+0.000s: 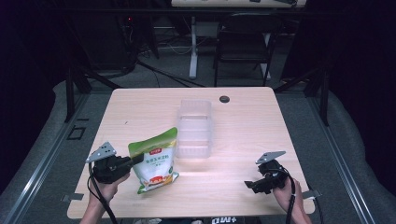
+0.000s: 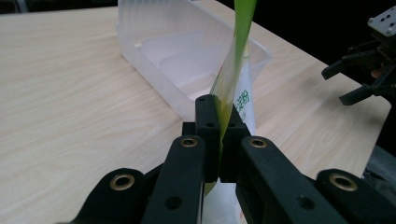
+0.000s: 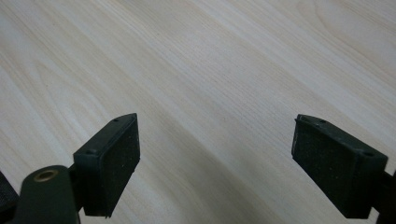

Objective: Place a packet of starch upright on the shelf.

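From the high view, the left tongs [image 1: 138, 159] clamp the upper edge of a green-and-white snack pouch [image 1: 155, 162], which stands upright on the pale wooden bench [image 1: 252, 126] directly ahead of those tongs, its base touching the surface. A clear plastic bin [image 1: 194, 128] sits empty just beyond the pouch, farther from the left tongs and touching nothing. The right tongs [image 1: 251, 185] hover low over bare bench, well apart from both pouch and bin, with the person's hand wrapped around the handle. In the left gripper view, the left tongs [image 2: 219, 123] are pressed together on the pouch [image 2: 233, 79], pinching its thin green edge between the pads, while the bin [image 2: 154, 32] stretches away past the tips and the other gripper shows at the far right. In the right gripper view, the right tongs [image 3: 216, 154] stand wide apart with nothing between the pads, bare wood grain beneath them. The step in hand appears to be lifting the pouch for transfer into the bin. The next move likely calls for raising the pouch clear of the bin's near wall, carrying it forward over the opening, and lowering it before releasing, with the free tongs available to steady the bin.
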The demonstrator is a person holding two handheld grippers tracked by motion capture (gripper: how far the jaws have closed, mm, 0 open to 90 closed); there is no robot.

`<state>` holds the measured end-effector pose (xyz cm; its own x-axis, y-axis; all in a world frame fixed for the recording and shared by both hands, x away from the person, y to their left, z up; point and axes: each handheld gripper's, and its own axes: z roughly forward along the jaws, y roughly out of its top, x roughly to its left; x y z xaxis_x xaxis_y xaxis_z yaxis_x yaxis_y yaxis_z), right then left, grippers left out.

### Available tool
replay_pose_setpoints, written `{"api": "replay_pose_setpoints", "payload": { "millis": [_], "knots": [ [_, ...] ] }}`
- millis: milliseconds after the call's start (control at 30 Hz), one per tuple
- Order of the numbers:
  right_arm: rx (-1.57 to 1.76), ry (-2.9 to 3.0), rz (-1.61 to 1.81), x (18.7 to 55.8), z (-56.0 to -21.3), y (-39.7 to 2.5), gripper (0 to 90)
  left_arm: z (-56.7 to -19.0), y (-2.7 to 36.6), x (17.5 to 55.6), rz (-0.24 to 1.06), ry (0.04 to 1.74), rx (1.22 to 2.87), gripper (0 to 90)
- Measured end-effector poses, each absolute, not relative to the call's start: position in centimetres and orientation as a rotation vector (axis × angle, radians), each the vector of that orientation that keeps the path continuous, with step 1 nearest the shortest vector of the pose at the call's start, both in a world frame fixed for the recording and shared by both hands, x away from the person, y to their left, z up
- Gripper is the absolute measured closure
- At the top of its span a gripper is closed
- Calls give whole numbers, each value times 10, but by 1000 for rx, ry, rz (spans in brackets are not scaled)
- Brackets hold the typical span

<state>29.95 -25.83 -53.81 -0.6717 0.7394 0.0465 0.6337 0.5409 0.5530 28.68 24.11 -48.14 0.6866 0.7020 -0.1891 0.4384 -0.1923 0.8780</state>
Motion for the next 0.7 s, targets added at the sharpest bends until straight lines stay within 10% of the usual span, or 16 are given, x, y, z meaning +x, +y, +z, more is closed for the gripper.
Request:
{"api": "replay_pose_setpoints", "payload": {
  "millis": [700],
  "knots": [
    [1149, 2592, 812, 298, -538, -256, 148, -460, 252, 296, 376, 883, 1855, 900]
  ]
}}
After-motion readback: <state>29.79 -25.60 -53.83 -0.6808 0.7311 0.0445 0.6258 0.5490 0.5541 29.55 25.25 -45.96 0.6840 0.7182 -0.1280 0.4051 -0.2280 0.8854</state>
